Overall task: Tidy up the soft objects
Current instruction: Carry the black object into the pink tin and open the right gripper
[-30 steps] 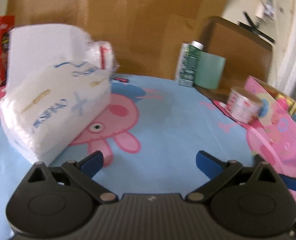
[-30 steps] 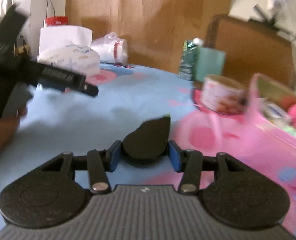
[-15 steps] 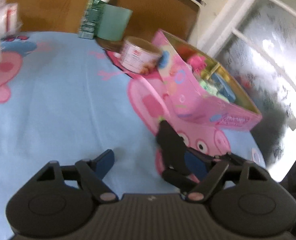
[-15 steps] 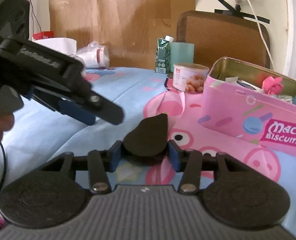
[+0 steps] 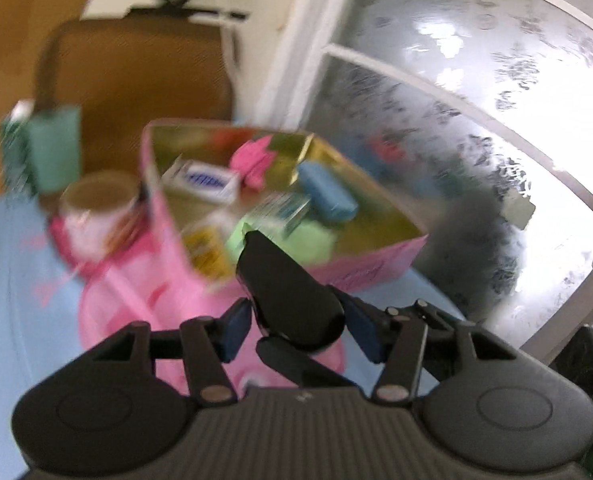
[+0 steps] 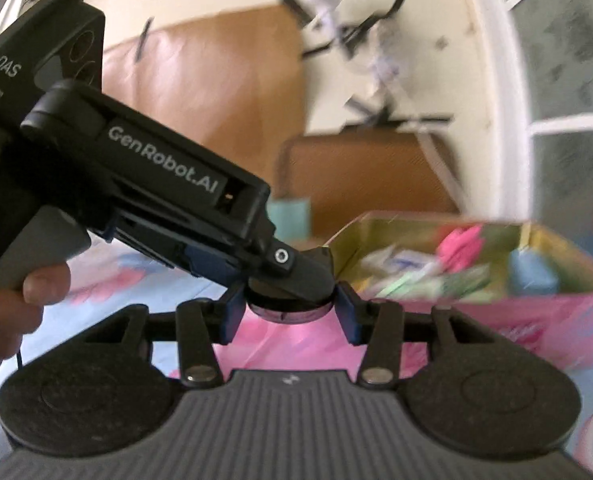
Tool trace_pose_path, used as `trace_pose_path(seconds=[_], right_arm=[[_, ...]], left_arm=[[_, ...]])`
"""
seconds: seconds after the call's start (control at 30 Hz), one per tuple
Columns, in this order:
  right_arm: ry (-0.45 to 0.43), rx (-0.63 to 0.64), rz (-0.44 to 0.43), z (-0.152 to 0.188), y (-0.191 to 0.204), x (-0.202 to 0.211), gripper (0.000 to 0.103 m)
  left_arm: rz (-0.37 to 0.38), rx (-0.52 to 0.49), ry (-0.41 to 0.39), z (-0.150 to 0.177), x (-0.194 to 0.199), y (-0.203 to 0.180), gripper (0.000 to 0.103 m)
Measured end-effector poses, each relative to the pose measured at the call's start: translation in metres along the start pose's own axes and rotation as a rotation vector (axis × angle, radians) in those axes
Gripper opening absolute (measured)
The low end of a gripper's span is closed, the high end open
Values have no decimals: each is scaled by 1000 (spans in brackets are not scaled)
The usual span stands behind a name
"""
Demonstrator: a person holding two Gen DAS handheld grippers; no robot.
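Both grippers are closed on 1 black compact-like case [image 5: 292,300]; the case is round, dark and hinged, with its lid raised toward the camera in the left wrist view. The left gripper [image 5: 296,326] has its blue pads pressed against the sides of the lid portion. The right gripper [image 6: 288,312] clamps the round base of the same case [image 6: 288,300] from the opposite side, jaws narrow around it. The person's hand [image 6: 12,304] is on the left gripper's handle in the right wrist view.

The case sits in the air, held between the 2 tools, above the pink and blue tablecloth [image 5: 12,280] and just short of the pink biscuit tin [image 5: 376,264]. The tin is open; inside lie a pink soft item [image 5: 252,160], a blue pad [image 5: 326,194], a green pad [image 5: 308,240] and a white packet [image 5: 204,178]. A round tub [image 5: 96,208] and a green cup [image 5: 54,148] stand beside the tin on its far left. Both views are motion-blurred; finer detail cannot be confirmed.

Risks, as judged:
1. 2 grips on 1 hinged item; any divergence between the hands could strain the hinge or wrench the case out of 1 pair of pads.
2. The casing looks smooth and curved; a slip from either pair of pads appears plausible, dropping it onto the cloth or tin rim.
3. The tin is already crowded; a careless placement could displace the soft contents.
4. The tub stands close to the tin wall; a wide swing of the left tool could knock it.
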State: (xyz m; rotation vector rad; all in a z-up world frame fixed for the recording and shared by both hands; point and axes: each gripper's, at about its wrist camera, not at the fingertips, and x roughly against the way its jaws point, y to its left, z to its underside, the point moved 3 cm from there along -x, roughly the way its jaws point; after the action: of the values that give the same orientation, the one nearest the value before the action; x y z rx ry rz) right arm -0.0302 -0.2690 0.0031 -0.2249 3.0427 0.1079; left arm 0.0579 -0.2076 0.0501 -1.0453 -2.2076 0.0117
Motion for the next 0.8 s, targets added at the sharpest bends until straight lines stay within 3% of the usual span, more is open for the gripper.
trace_pose_path(seconds=[0.23,0.3,0.37,0.43,0.6,0.8], right_arm=[[-58,-20,156,-8,-49,-9,51],[-48,-39,215,-6,-66,-24,52],[-33,-22,309,-4,-78,-40,54],[30,-9,375,2,-89,-61,61],[-1,-70,362,6,-96,-54,70],[-40,-59,341,6,-73,-38,72]], left_arm=[[-3,-107,-7,-37,-64,-37,60],[-7,-110,16,-43,-88,-39,75],[-79,-116,12,-46,-108,-36,83],[-150,-110,21,-46,-120,-29,83],[-134,-50,12,-37,-107,-13,96],[-170,-68,-50,-24,-71,-21,95]])
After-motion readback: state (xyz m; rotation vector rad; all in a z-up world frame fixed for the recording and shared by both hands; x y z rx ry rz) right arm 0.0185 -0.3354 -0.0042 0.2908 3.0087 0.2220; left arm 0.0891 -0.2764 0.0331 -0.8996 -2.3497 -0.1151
